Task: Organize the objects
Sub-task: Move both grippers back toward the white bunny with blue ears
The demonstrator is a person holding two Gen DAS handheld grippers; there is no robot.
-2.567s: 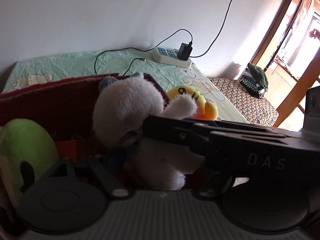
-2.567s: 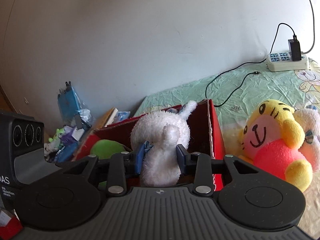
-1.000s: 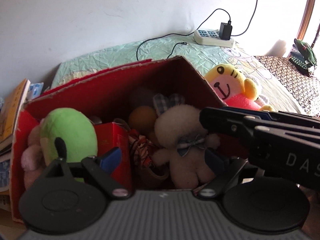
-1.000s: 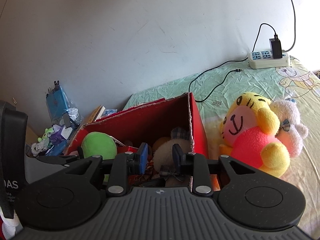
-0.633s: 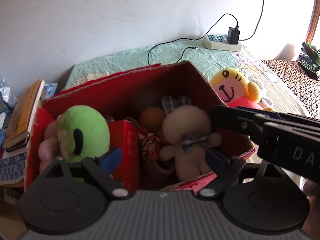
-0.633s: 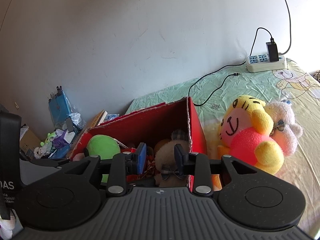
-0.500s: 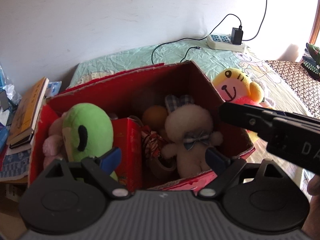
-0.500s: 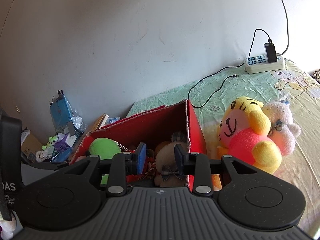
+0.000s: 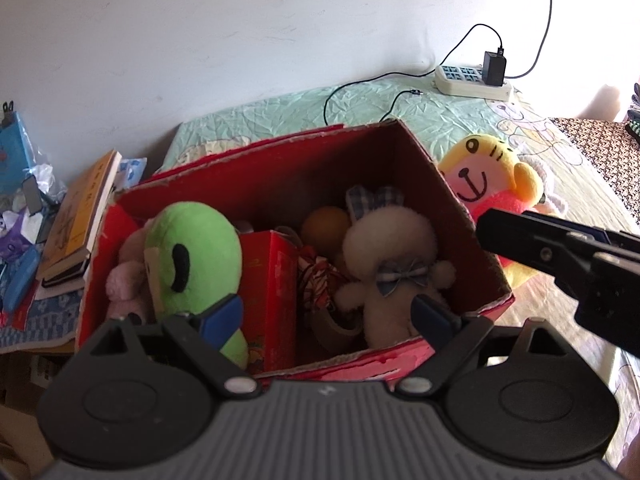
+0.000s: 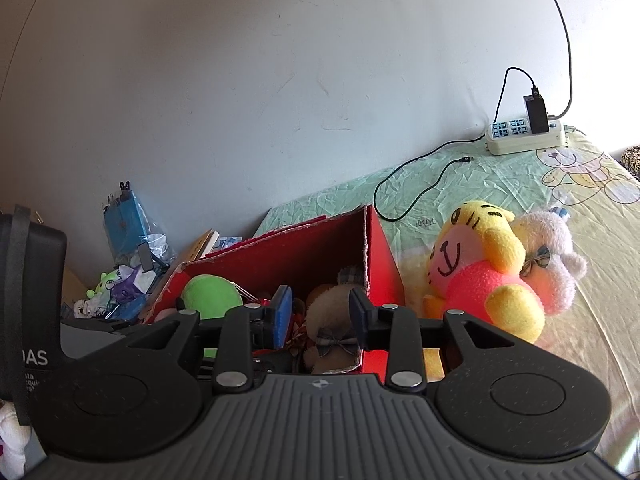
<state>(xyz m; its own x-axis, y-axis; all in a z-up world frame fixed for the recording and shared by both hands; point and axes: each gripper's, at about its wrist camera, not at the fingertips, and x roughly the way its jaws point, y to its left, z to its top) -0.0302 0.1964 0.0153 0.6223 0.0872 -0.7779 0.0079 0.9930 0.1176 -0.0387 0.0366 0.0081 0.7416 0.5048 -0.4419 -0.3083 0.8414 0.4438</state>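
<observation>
Both of your grippers are empty: left gripper (image 9: 326, 314) spread wide, right gripper (image 10: 320, 316) narrowly parted after opening slightly. Beyond them, centre frame, the cream plush (image 9: 390, 264) sits inside the red box (image 9: 472, 252); the yellow plush (image 10: 476, 268) lies on the bed (image 10: 500, 184), right.

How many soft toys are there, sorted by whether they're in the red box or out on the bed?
In the red box: 3 (green plush, cream bear, pink plush)
On the bed: 2 (yellow and pink plush, pale plush behind it)
Total: 5; more may be hidden.
</observation>
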